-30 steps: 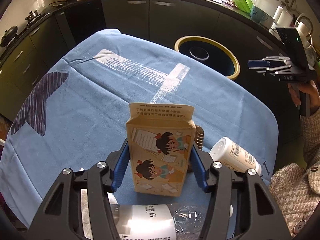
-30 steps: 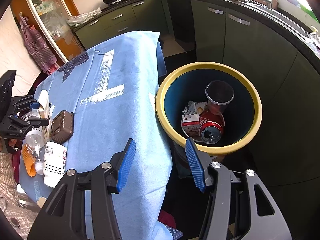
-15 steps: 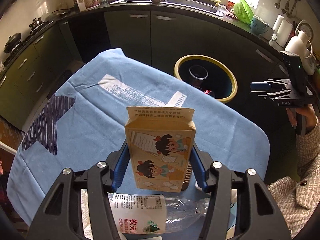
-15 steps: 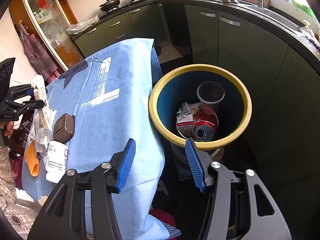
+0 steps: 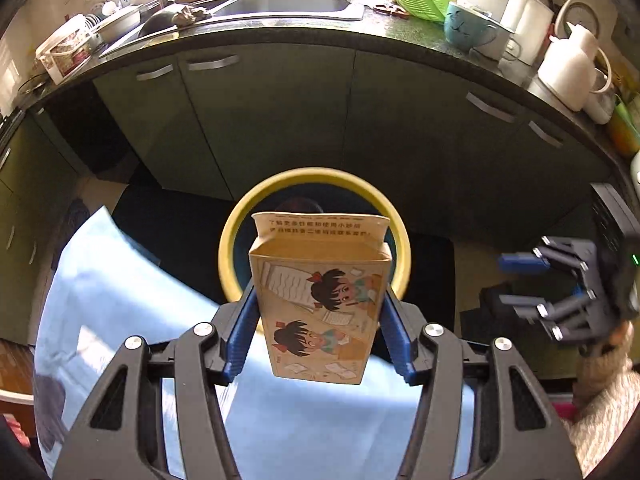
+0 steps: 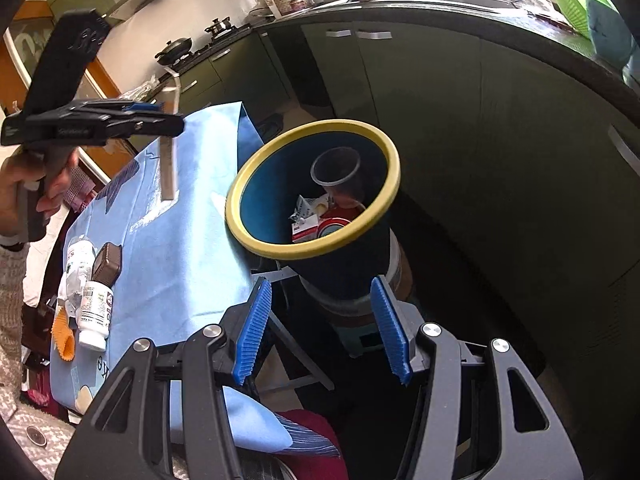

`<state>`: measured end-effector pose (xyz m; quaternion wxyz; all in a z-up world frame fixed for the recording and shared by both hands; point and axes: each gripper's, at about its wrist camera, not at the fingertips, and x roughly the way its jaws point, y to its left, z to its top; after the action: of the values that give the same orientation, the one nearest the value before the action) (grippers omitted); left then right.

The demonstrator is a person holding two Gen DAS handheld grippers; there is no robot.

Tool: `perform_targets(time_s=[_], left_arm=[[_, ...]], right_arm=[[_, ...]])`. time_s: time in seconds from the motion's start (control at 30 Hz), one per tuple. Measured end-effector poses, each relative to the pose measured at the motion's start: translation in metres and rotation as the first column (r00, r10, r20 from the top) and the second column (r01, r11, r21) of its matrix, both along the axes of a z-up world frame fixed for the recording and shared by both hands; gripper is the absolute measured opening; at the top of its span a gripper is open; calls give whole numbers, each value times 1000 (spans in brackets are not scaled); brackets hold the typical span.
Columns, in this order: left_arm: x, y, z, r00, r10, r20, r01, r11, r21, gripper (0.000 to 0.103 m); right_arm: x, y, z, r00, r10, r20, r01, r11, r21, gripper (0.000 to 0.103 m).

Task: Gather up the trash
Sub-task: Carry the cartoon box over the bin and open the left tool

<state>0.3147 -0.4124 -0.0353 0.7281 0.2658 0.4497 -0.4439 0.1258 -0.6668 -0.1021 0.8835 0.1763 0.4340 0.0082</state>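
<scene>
My left gripper is shut on a brown paper carton with cartoon children printed on it, holding it upright in the air. Right behind the carton stands the dark bin, its yellow rim at the edge of the blue-clothed table. In the right wrist view the carton hangs edge-on from the left gripper, above the table and left of the bin. A clear cup, a red can and a small box lie inside. My right gripper is open and empty, low beside the bin.
On the blue cloth lie a white pill bottle, a brown case, a crushed clear bottle and an orange piece. Dark green cabinets and a cluttered counter curve behind the bin. The right gripper hovers at the right.
The left gripper has lifted the carton off the table and carried it across toward the bin. The right gripper has drawn back and lower, so the bin now stands farther off.
</scene>
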Motion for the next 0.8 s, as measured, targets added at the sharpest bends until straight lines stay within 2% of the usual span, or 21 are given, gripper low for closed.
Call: perform_targets(time_s=[0.07, 0.13, 0.2, 0.27, 0.33, 0.5, 0.57, 0.7, 0.8], left_arm=[[12, -24, -15, 1000, 23, 15, -23, 1000, 14, 55], [20, -38, -29, 998, 54, 39, -55, 998, 32, 64], [23, -42, -35, 996, 78, 46, -80, 996, 41, 67], [20, -35, -29, 996, 85, 19, -86, 996, 11, 67], [15, -20, -15, 995, 97, 28, -96, 995, -26, 67], [-8, 54, 37, 982, 176, 63, -164, 974, -156, 78], [-20, 91, 53, 973, 217, 79, -198, 960, -197, 79], [-38, 174, 68, 935, 341, 96, -305, 914, -268, 84], [-50, 233, 68, 891, 442, 101, -395, 867, -303, 85]], right_arm=[[-6, -8, -4, 1000, -13, -7, 13, 1000, 12, 52], [-10, -14, -9, 1000, -20, -18, 20, 1000, 21, 52], [-15, -18, -13, 999, -26, -22, 27, 999, 31, 53], [-17, -20, -17, 999, -30, -25, 31, 999, 39, 54], [-17, -20, -20, 999, -30, -26, 32, 998, 49, 55], [-6, -1, -19, 999, 30, -21, -28, 998, 60, 55], [3, 15, -15, 997, 73, -19, -72, 996, 50, 55], [20, 64, -2, 980, 198, -15, -198, 980, 21, 55], [30, 111, 7, 957, 291, -11, -291, 957, 8, 55]])
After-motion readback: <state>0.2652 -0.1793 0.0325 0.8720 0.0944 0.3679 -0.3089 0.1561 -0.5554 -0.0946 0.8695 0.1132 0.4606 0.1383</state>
